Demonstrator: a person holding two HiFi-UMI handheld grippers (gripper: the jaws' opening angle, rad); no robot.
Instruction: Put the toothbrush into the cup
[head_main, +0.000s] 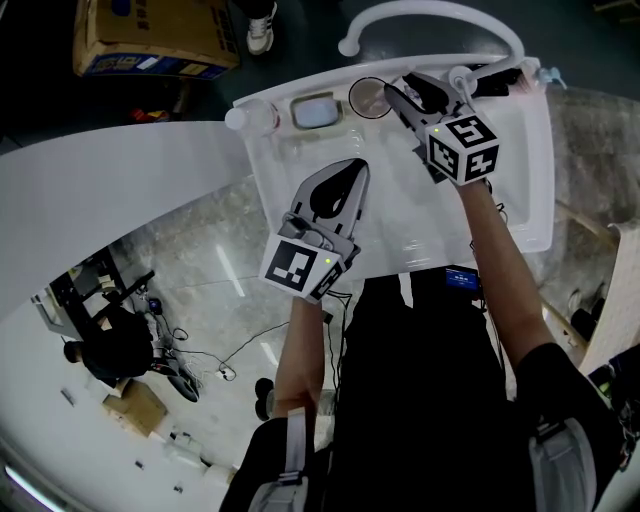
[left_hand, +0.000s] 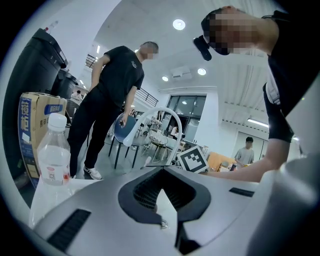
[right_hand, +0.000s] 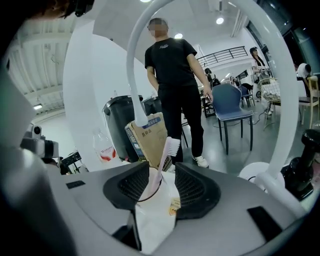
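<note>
Pale pink toothbrush (right_hand: 165, 160) is standing in the clear cup (right_hand: 148, 192), bristle head up and leaning to the right in the right gripper view, at the far side of the white sink (head_main: 538, 150) and just below the arched faucet (head_main: 440, 12). Right gripper (right_hand: 162, 172) has let go: its jaws are spread wide either side of the handle, with the pads off it and the cup rim between them. Left gripper (left_hand: 161, 170) sits nearer the person over the basin, its tips pinched together on nothing. A water bottle (left_hand: 54, 150) stands off at the sink's left corner.
</note>
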